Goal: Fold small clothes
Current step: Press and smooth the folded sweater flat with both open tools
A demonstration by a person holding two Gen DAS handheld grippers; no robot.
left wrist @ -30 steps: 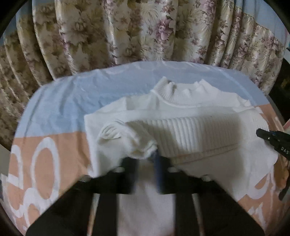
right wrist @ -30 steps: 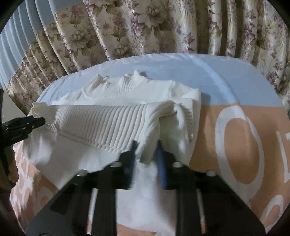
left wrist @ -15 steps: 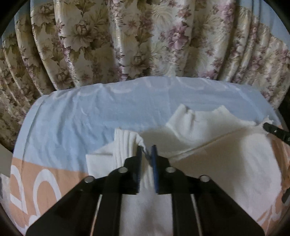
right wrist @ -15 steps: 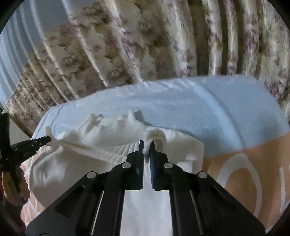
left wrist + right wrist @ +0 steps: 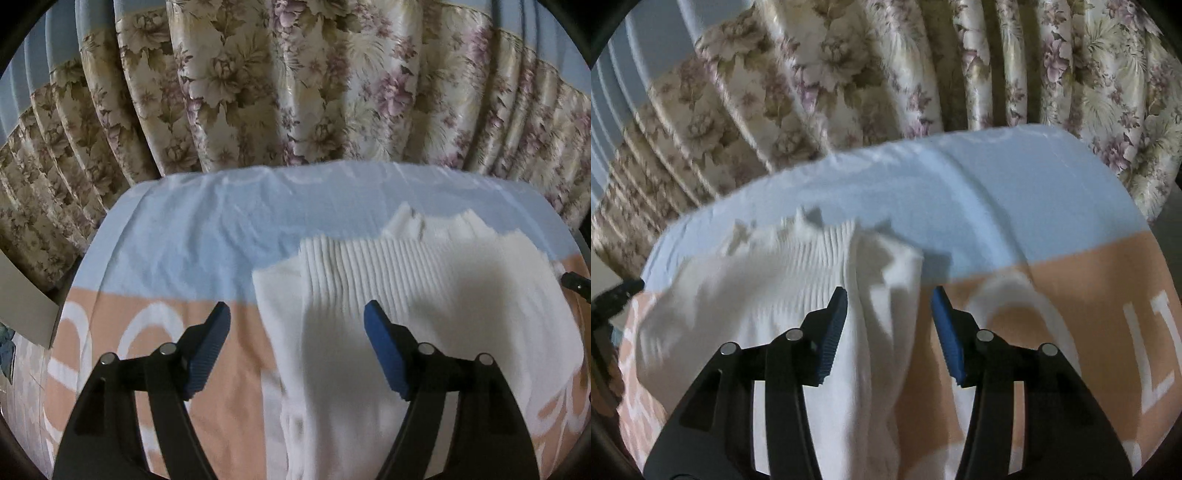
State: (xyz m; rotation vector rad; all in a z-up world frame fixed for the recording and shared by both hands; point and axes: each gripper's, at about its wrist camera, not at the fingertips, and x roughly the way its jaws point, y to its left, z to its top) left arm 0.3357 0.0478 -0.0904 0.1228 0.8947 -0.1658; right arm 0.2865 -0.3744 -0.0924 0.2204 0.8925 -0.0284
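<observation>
A small white knit sweater lies on the bed, folded over on itself, its ribbed hem up near the scalloped collar. My left gripper is open and empty, hovering over the sweater's left edge. In the right wrist view the sweater lies left of centre. My right gripper is open and empty above the sweater's right edge. The tip of the other gripper shows at the edge of each view, the right one in the left wrist view and the left one in the right wrist view.
The bed sheet is light blue at the back and peach with white letters in front. Floral curtains hang close behind the bed. The sheet also shows in the right wrist view.
Both grippers carried the sweater's lower part up toward the collar, then opened and let go. The folded sweater now lies flat and both grippers are empty above it.
</observation>
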